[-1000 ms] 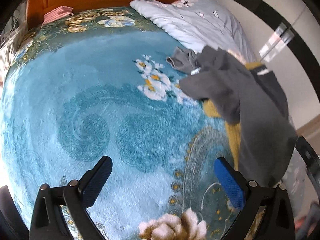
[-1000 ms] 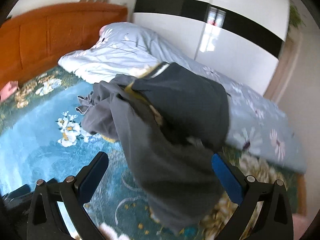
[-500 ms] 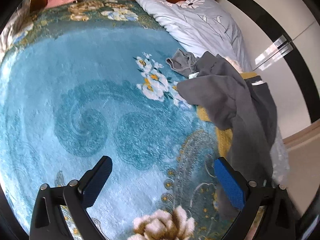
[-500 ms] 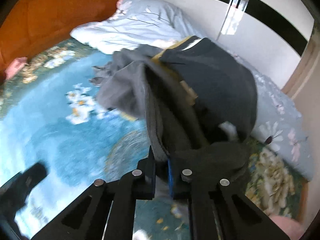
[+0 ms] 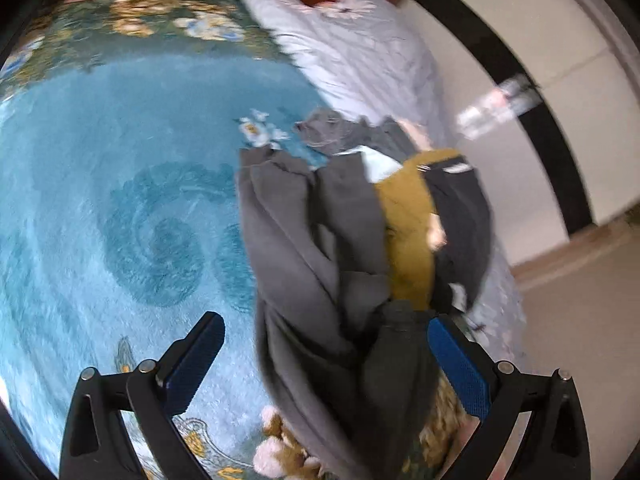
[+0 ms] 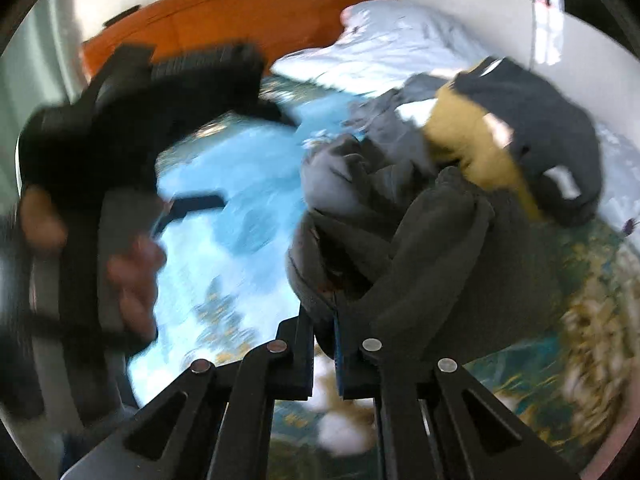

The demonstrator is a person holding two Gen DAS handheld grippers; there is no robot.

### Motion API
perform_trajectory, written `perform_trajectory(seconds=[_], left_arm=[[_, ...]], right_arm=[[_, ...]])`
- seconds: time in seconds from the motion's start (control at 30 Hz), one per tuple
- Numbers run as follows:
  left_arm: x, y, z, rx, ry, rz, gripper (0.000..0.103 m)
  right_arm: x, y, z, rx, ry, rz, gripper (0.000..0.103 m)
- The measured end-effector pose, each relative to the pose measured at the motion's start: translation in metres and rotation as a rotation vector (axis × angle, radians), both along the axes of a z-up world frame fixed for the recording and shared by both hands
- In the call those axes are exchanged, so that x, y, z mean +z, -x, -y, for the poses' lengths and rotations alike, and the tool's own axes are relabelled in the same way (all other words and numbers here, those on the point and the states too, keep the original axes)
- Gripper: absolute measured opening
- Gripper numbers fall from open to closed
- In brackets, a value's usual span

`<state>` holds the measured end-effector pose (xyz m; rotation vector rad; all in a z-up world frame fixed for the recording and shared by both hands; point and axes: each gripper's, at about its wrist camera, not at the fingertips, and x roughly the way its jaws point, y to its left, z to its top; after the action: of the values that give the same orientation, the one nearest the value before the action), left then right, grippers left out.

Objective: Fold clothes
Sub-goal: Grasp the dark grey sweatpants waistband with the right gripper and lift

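A heap of clothes [image 5: 400, 216] lies on the blue blanket [image 5: 120, 200] beside the pale duvet [image 5: 360, 48], its pieces tangled: grey, dark and mustard [image 5: 408, 216] cloth overlap, so one piece probably has to be drawn clear onto the open blanket before any folding can start. The right gripper [image 6: 324, 344] serves that purpose: its jaws stand almost together, clamped on a fold of the grey garment [image 6: 420, 248] at the heap's near edge, the cloth bunching upward from the pads. The left gripper [image 5: 324, 360] has its jaws wide apart and holds nothing; the grey cloth hangs in view between its blue pads [image 5: 460, 364], and whether it brushes them cannot be told. The left hand [image 6: 132, 276] appears blurred in the right view, beside the heap.
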<state>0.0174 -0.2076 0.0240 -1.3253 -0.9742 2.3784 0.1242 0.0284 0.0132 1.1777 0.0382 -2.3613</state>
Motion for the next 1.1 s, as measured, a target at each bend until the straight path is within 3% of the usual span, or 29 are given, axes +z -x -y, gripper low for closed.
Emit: perform_trajectory(seconds=[0.17,0.3,0.4,0.53,0.57,0.67,0.77,0.97,1.0,1.03,1.1], left_arm=[[-0.025,-0.009,0.055,0.047,0.050,0.023,0.103],[-0.075,-0.012,0.086,0.086,-0.036,0.141,0.103],[-0.110,-0.014,0.091,0.084,-0.079,0.228,0.103],[-0.126,-0.011,0.071,0.002,-0.050,0.224,0.103],[-0.126,-0.010,0.064,-0.026,-0.030,0.214,0.103],[-0.125,-0.009,0.045,-0.120,0.007,0.189,0.102],[-0.124,-0.009,0.049,-0.139,-0.035,0.176,0.102],[-0.125,-0.007,0.060,-0.169,-0.035,0.167,0.102],[-0.127,-0.007,0.061,-0.174,-0.047,0.171,0.102],[-0.129,-0.006,0.063,-0.179,-0.060,0.176,0.102],[-0.131,-0.005,0.063,-0.188,-0.081,0.186,0.102]], right_arm=[[-0.008,-0.017,0.021,0.118,0.052,-0.013,0.008],[-0.012,-0.018,0.026,0.127,0.024,-0.008,0.015],[-0.001,-0.019,0.020,0.124,0.064,-0.016,0.027],[0.016,-0.005,0.011,0.042,0.044,-0.074,0.047],[0.021,-0.001,0.009,0.021,0.037,-0.089,0.048],[0.012,0.029,0.011,-0.116,-0.109,-0.082,0.049],[-0.011,0.065,0.012,-0.237,-0.160,0.013,0.052],[-0.044,0.101,0.017,-0.347,-0.273,0.110,0.051],[-0.044,0.101,0.015,-0.360,-0.281,0.120,0.042],[-0.044,0.100,0.011,-0.372,-0.285,0.129,0.023],[-0.036,0.090,-0.001,-0.383,-0.269,0.112,0.010]])
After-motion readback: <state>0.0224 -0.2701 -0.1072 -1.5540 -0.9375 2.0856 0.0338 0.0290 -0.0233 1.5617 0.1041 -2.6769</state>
